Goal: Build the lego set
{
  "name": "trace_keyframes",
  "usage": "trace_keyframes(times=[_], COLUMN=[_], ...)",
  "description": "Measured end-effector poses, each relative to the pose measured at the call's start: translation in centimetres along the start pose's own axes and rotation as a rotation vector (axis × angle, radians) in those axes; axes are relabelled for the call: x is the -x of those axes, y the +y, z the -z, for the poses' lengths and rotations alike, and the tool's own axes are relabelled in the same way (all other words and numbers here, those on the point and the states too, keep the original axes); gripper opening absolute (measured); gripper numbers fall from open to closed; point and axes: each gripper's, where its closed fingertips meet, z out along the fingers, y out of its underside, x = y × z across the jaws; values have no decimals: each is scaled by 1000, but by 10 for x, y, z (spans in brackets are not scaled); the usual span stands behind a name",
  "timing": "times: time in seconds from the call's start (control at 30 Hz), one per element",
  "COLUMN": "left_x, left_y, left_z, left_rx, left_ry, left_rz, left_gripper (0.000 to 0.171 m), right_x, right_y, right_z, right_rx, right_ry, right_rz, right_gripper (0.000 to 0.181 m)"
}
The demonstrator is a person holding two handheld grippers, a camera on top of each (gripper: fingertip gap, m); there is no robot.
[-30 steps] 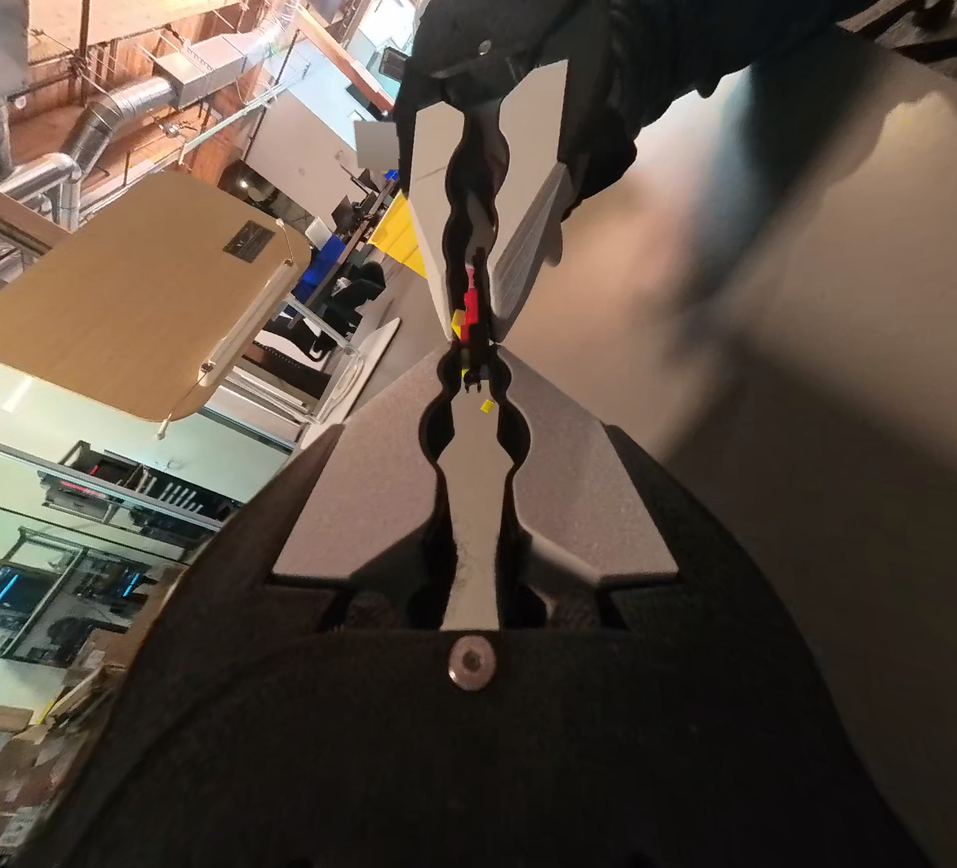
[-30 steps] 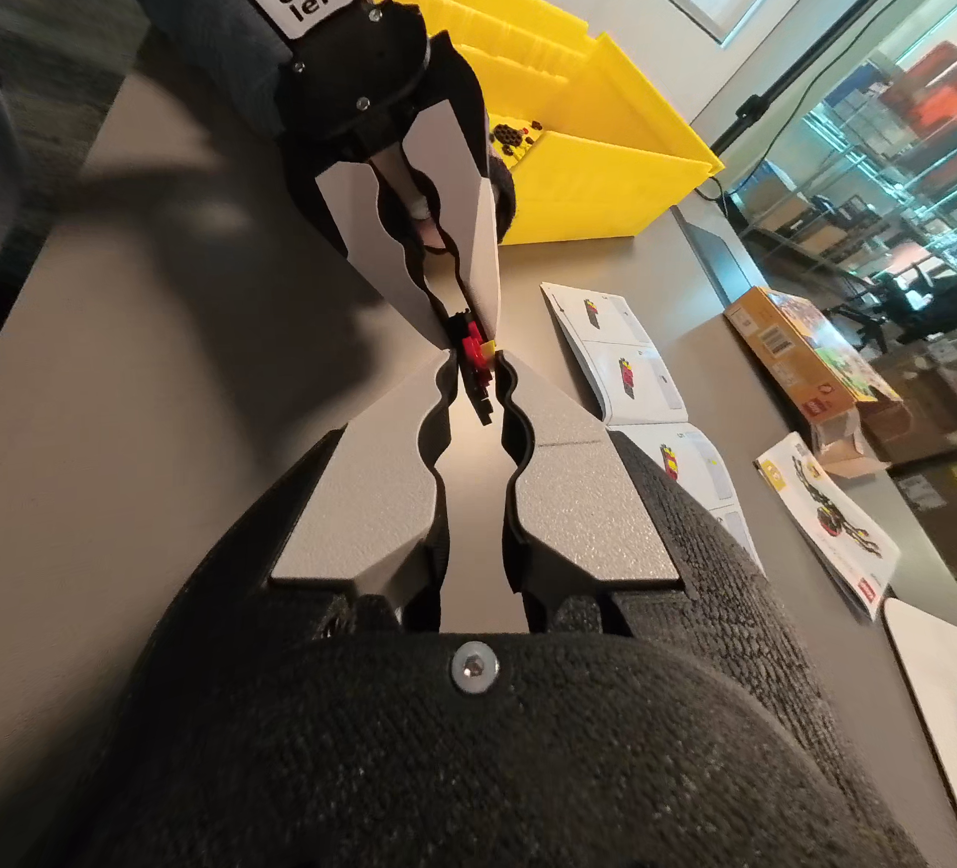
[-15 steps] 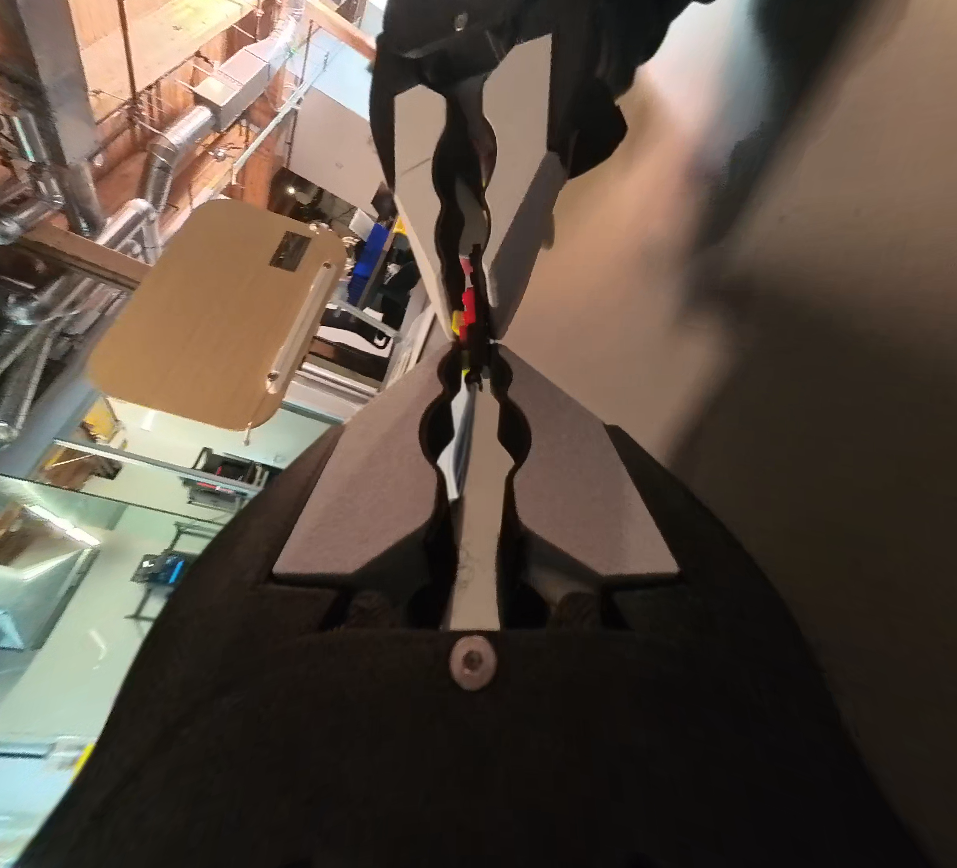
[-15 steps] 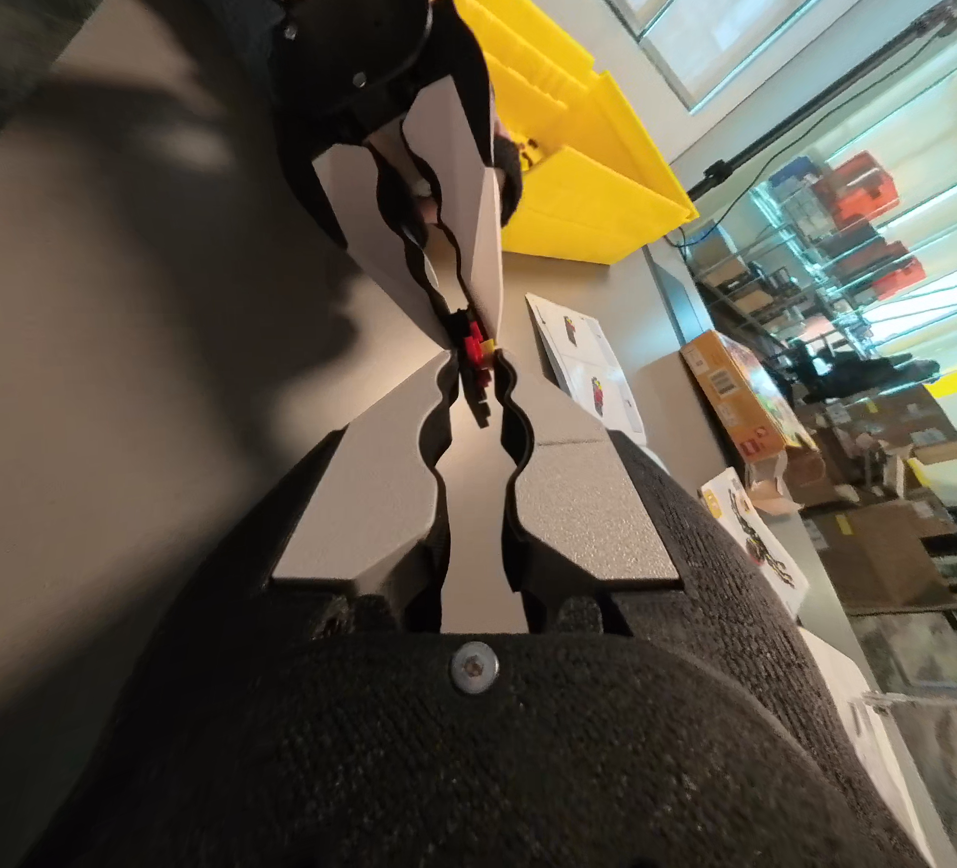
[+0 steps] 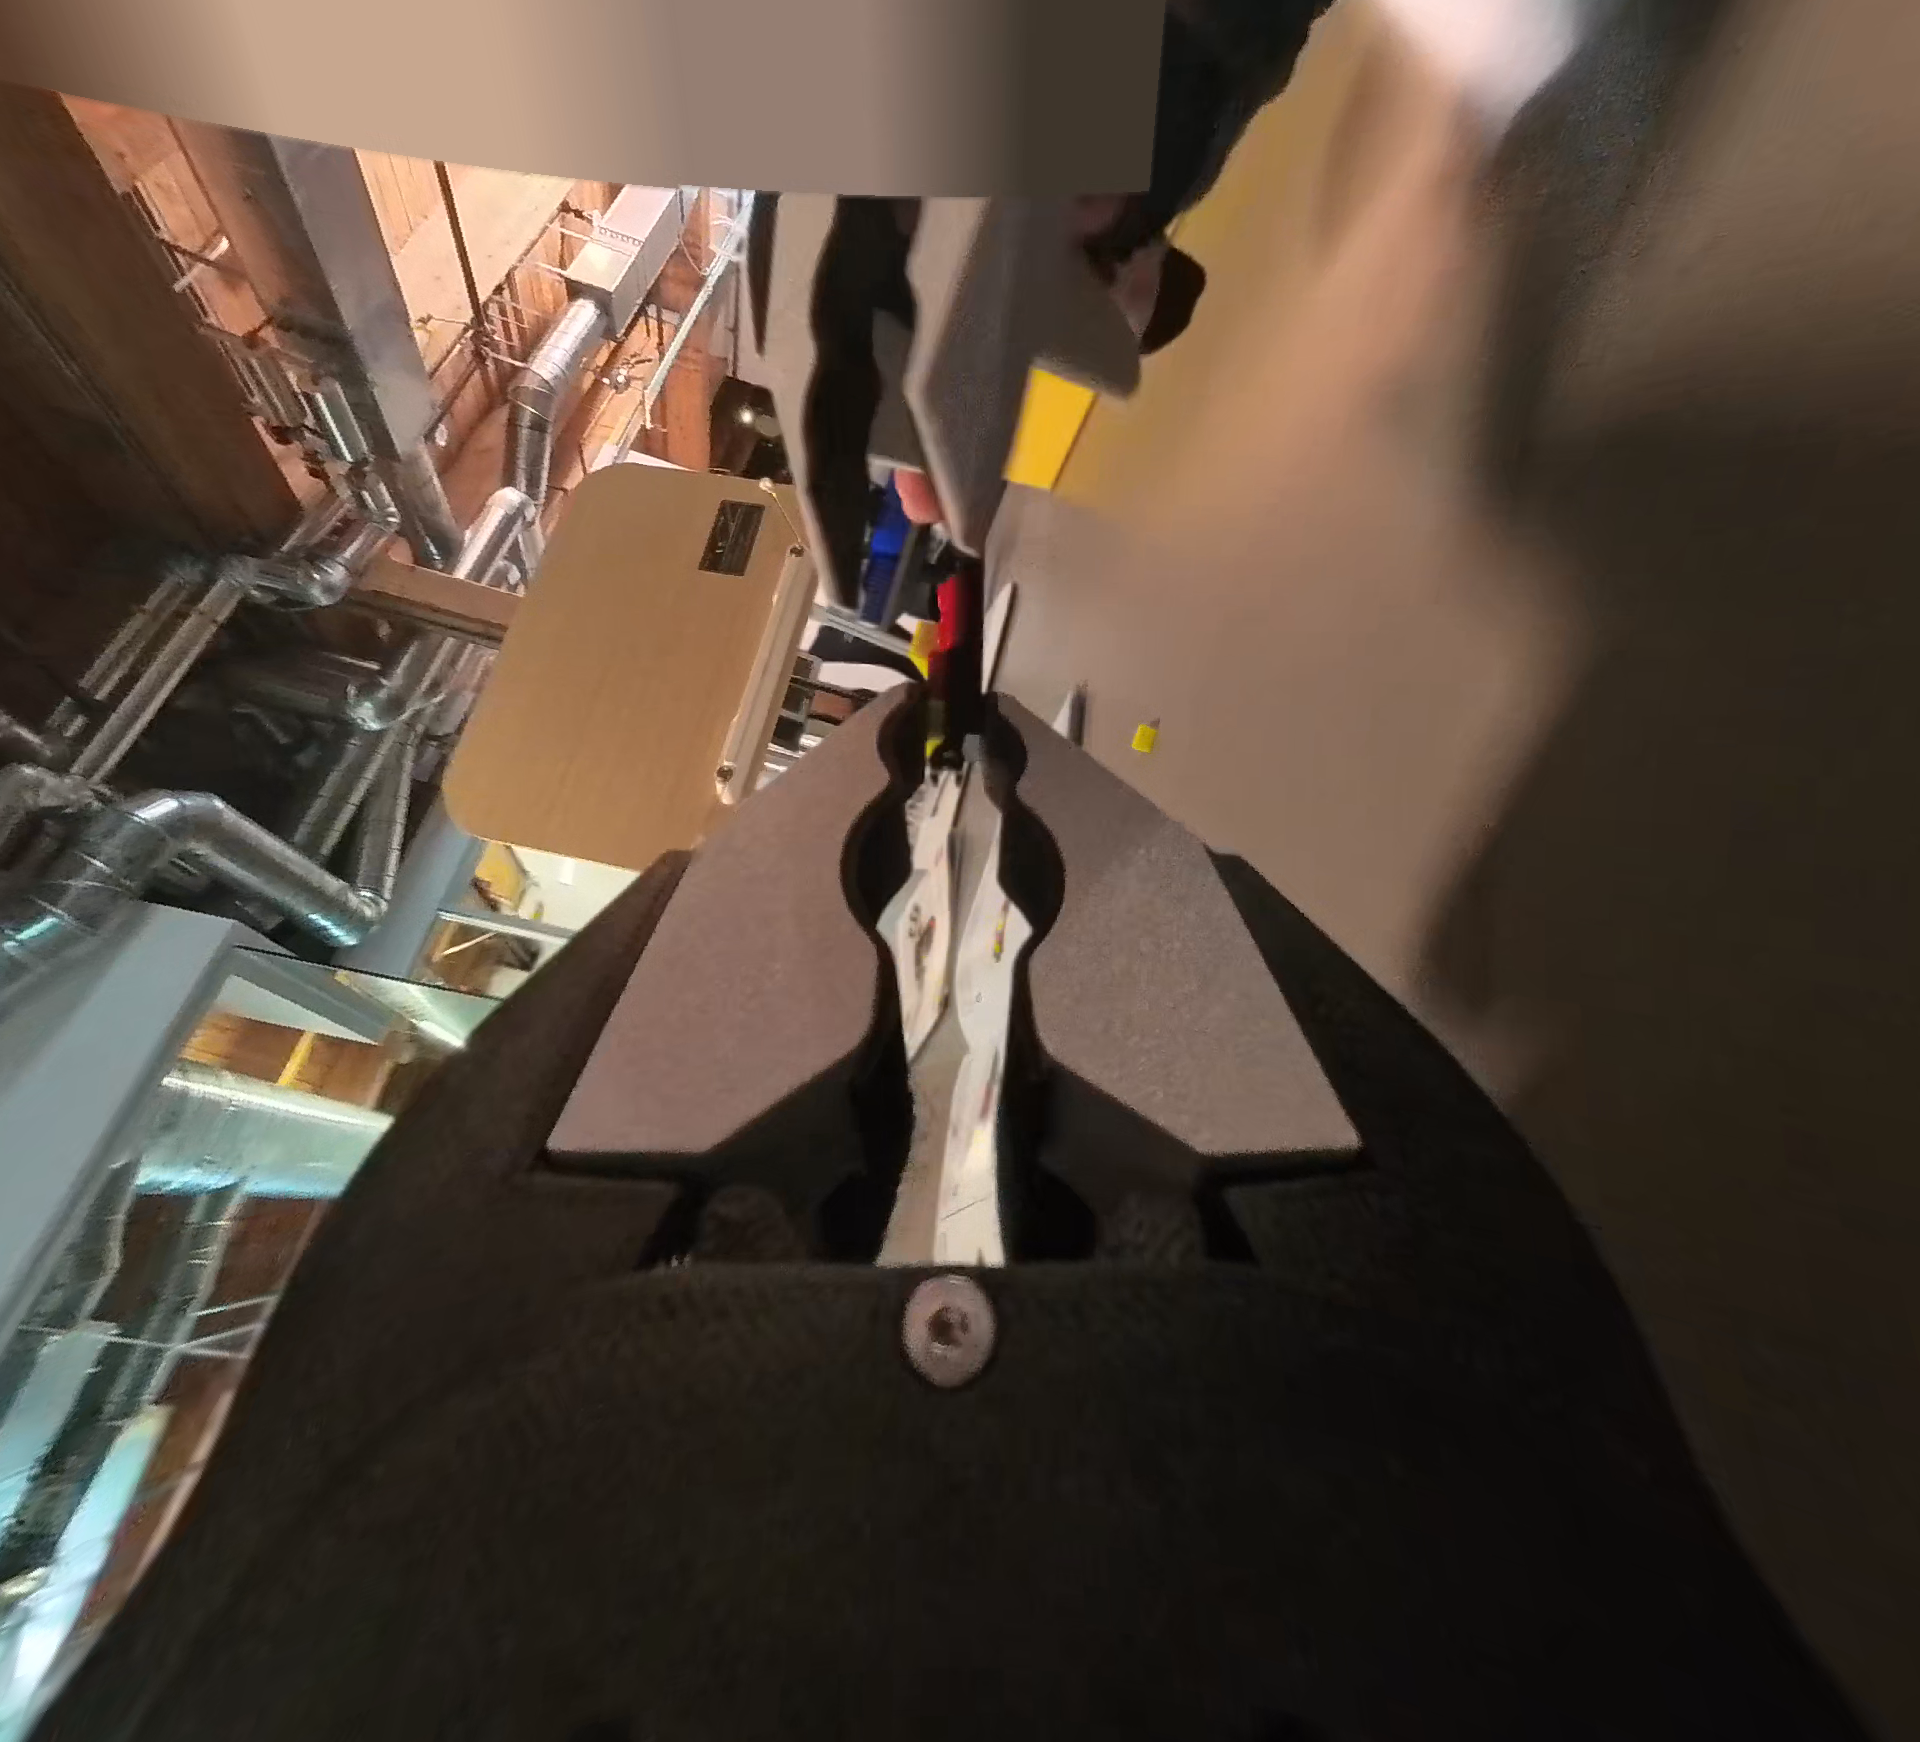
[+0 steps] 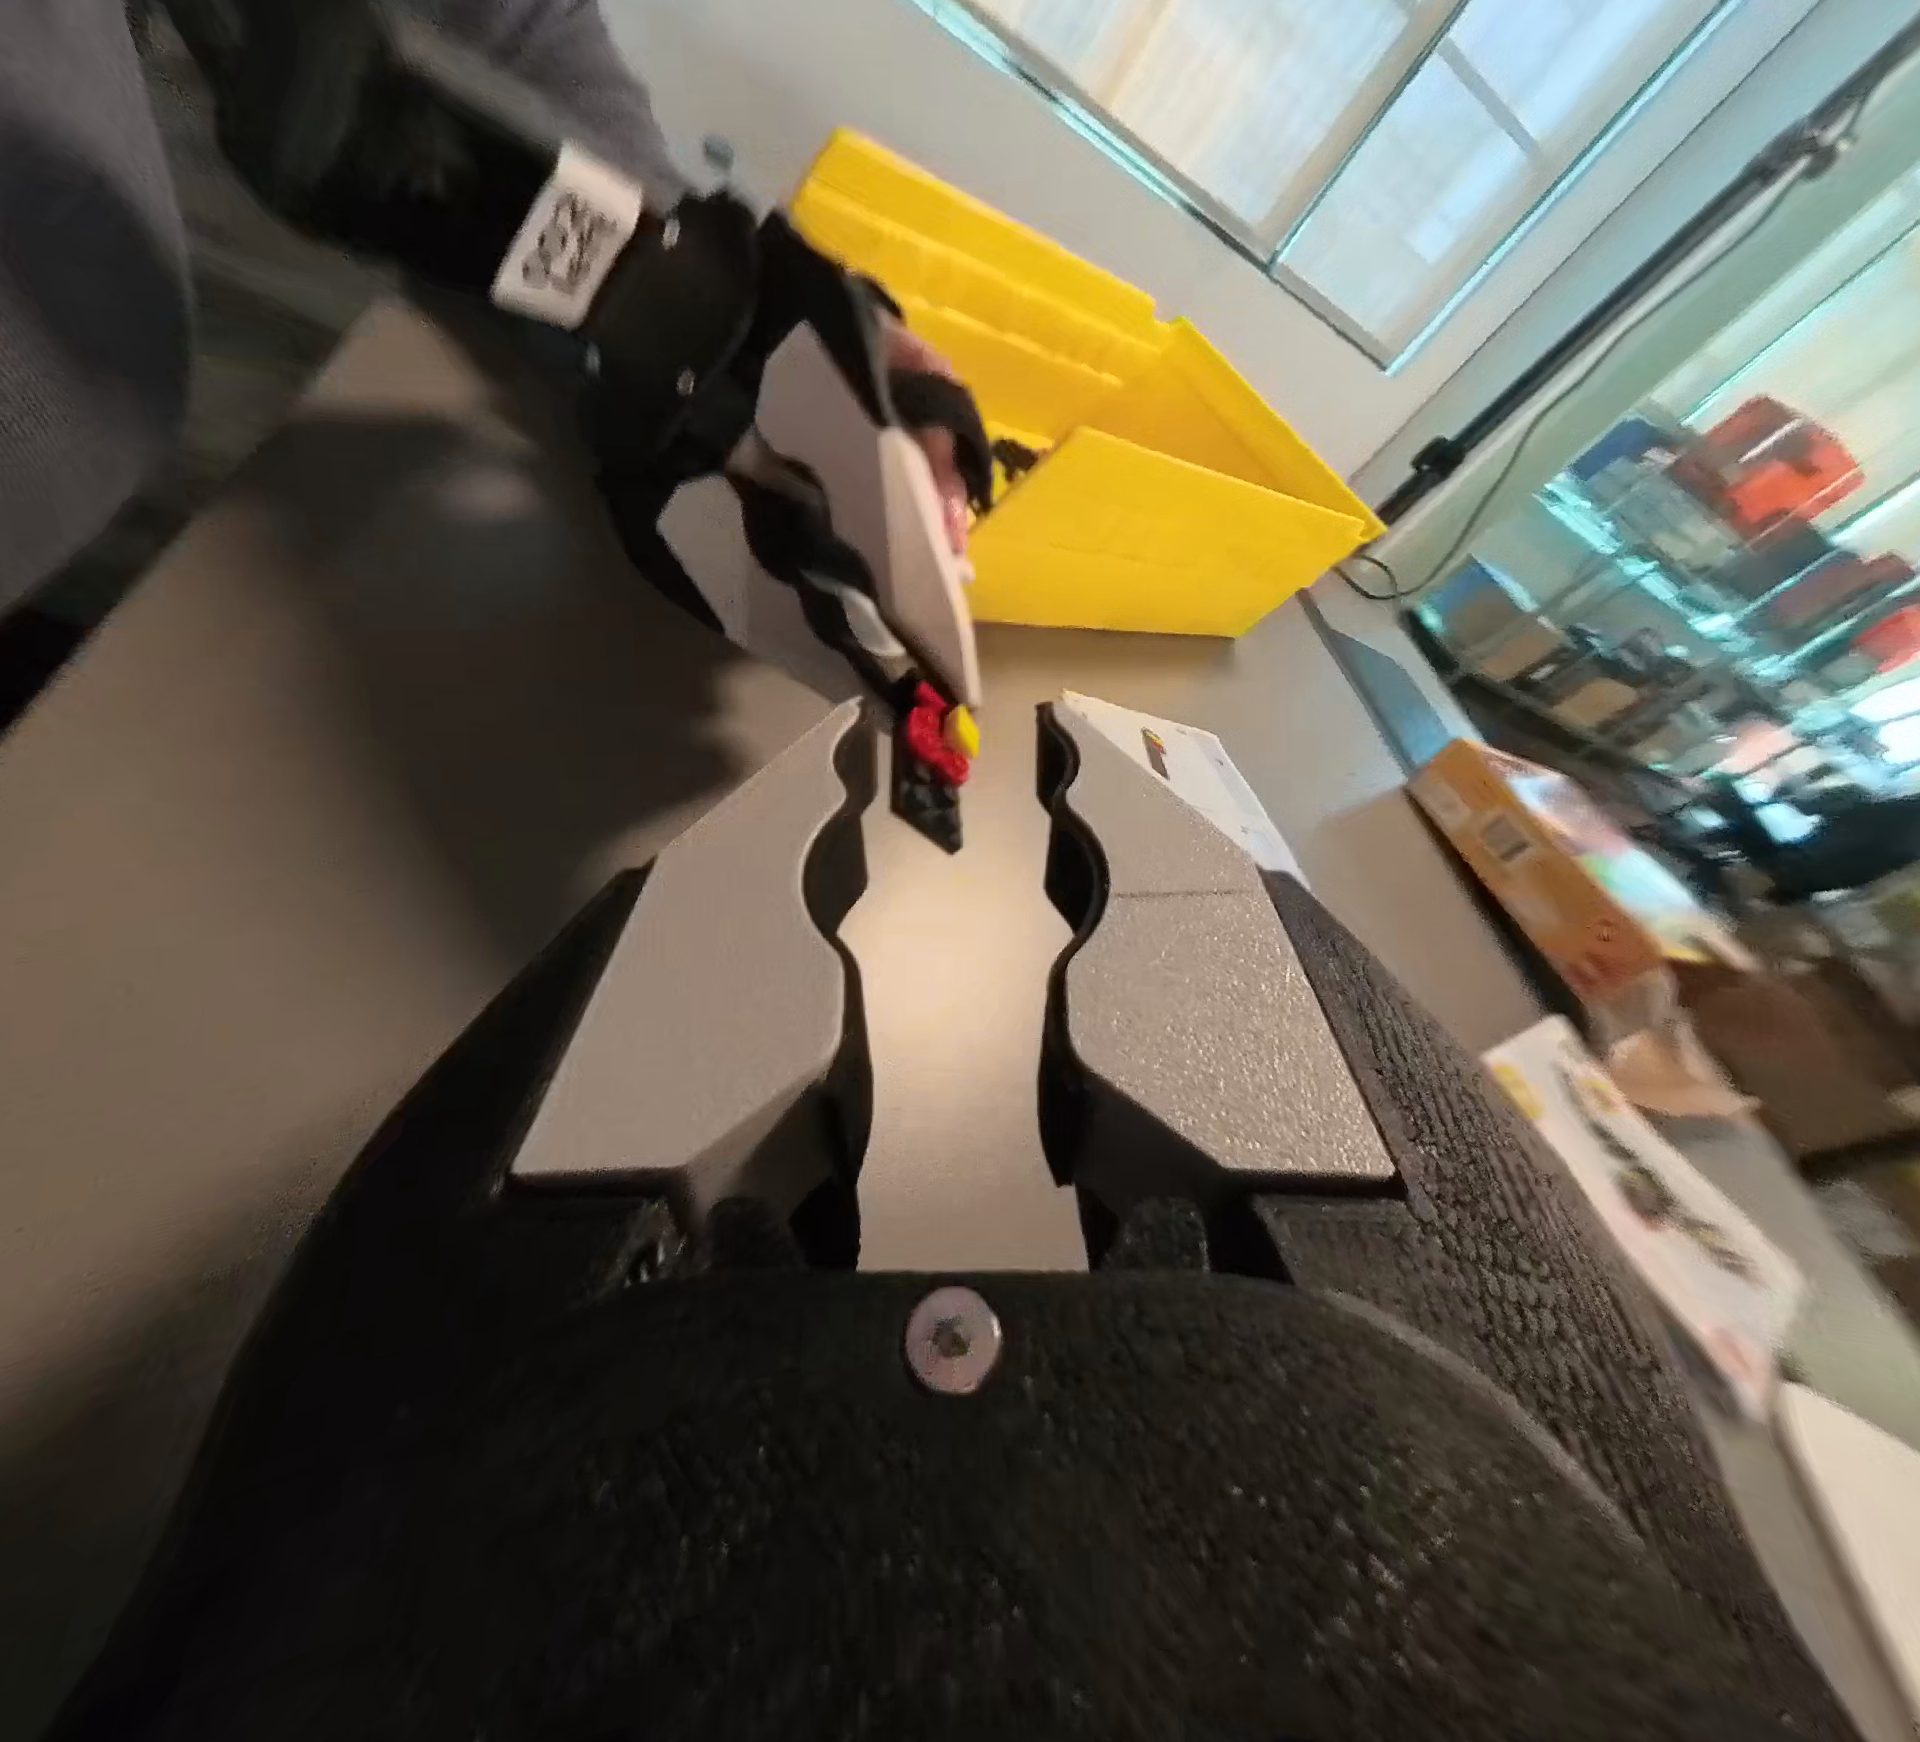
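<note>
Left claw (image 5: 954,724) pinching studded red-black-yellow lego assembly (image 6: 932,762), right claw (image 6: 948,724) parted, wavy-edged grey fingers

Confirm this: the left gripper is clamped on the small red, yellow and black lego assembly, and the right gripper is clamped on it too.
Not quite. The left gripper is shut on the lego assembly, but the right gripper is open: in the right wrist view its fingers stand apart on either side of the assembly, not gripping it.

Right tongs (image 5: 894,539) — upper part masked; booklet (image 6: 1662,1204) and box (image 6: 1558,861) blurred.
</note>
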Motion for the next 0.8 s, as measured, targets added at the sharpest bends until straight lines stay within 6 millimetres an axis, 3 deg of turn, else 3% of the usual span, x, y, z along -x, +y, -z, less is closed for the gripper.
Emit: trace_keyframes(times=[0.13,0.23,0.8], left_x=[-5,-10,-17], left_y=[-1,-2,-4], left_z=[-1,-2,-3], left_rx=[21,26,22], left_ry=[-17,-13,5], left_rz=[-133,-194,-227], left_gripper=[9,10,9], right_x=[-5,2,13], right_y=[-1,9,22], right_z=[2,-4,-10], right_rx=[-25,36,94], right_ry=[-82,-126,-195], right_rz=[-293,-385,-481], right_gripper=[24,20,5])
